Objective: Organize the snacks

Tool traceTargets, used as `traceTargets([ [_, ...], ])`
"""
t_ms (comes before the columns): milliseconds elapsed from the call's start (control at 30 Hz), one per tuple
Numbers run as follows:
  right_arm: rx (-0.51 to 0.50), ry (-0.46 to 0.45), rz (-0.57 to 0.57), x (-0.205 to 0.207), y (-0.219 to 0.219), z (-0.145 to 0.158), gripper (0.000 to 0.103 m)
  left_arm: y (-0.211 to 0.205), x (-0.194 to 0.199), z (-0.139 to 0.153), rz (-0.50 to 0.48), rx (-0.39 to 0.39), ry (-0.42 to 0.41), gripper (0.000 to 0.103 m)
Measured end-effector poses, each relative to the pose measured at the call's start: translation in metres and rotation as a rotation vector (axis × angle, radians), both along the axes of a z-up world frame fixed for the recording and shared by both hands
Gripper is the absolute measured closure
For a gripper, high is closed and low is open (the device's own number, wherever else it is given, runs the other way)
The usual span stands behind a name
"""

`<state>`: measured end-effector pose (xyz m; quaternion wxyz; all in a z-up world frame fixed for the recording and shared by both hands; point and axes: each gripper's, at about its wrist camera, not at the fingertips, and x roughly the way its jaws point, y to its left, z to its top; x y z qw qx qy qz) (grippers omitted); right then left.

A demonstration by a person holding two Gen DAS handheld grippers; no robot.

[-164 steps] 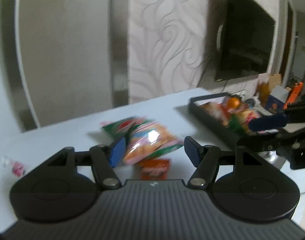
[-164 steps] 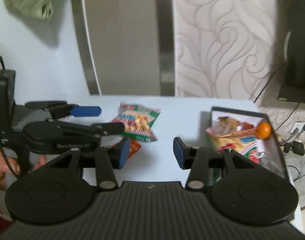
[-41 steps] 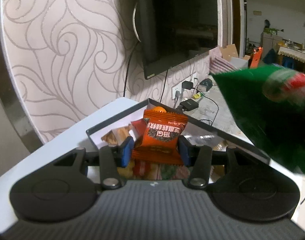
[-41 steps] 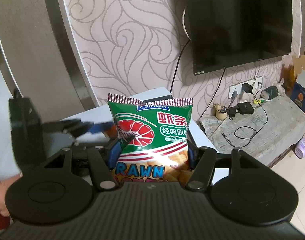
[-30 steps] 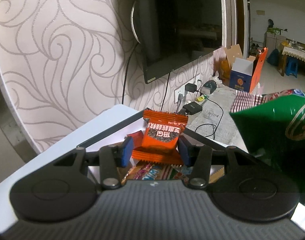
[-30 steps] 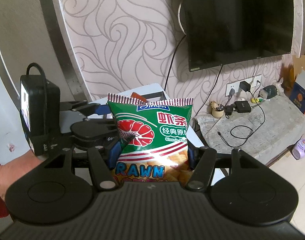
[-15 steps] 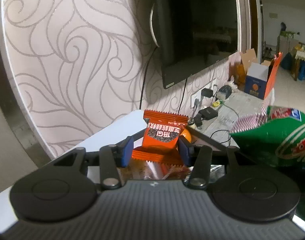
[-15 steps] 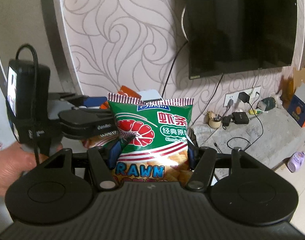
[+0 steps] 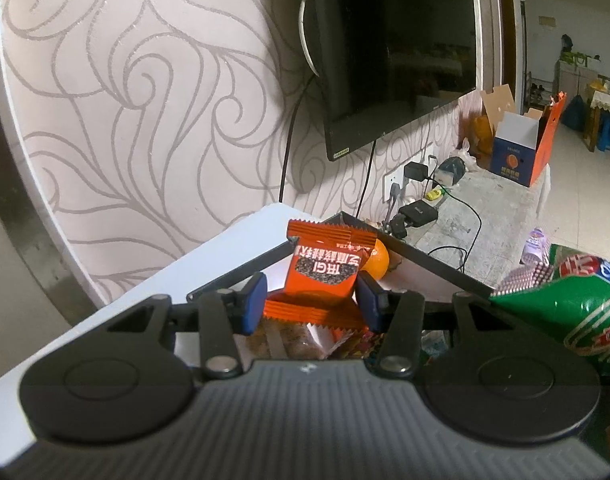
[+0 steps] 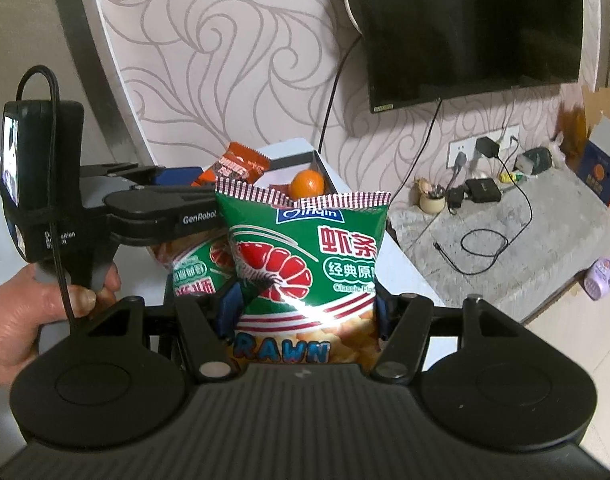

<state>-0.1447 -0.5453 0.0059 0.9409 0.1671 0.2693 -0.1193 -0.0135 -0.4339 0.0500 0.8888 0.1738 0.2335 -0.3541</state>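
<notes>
Item: snack sorting, two packets in carriage above a black tray (image 9: 433, 258) on the white bench (image 9: 209, 256). Left hand-held gripper (image 9: 311, 300): blue pads clamped on the sides of a small orange snack packet (image 9: 325, 272), held upright with its crimped end uppermost; the tray's far corner and an orange fruit (image 9: 377, 266) lie straight ahead and below it. Right hand-held gripper (image 10: 303, 314): pinching a green prawn-cracker bag (image 10: 305, 256) by its lower half, long axis upright, serrated top edge up. Tray contents, seen past the bag in the right wrist view: a second green bag, the fruit, mixed wrappers. Key relation: the tray lies ahead of and beneath both packets. The left hand-held gripper appears nearer, already over the tray interior; the right sits just beside it, at the near side. Judgement: the next move calls for lowering and releasing, the left probably first.
</notes>
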Motion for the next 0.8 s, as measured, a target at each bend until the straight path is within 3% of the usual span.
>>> traceTargets([
  [600, -0.068, 0.065, 0.056, 0.020, 0.009, -0.013, 0.036, 0.004, 0.015, -0.004, 0.023, -0.037, 0.013, 0.051],
  [800, -0.129, 0.103, 0.075, 0.035, 0.010, -0.019, 0.036, -0.002, 0.015, 0.001, -0.039, -0.054, 0.008, 0.051],
])
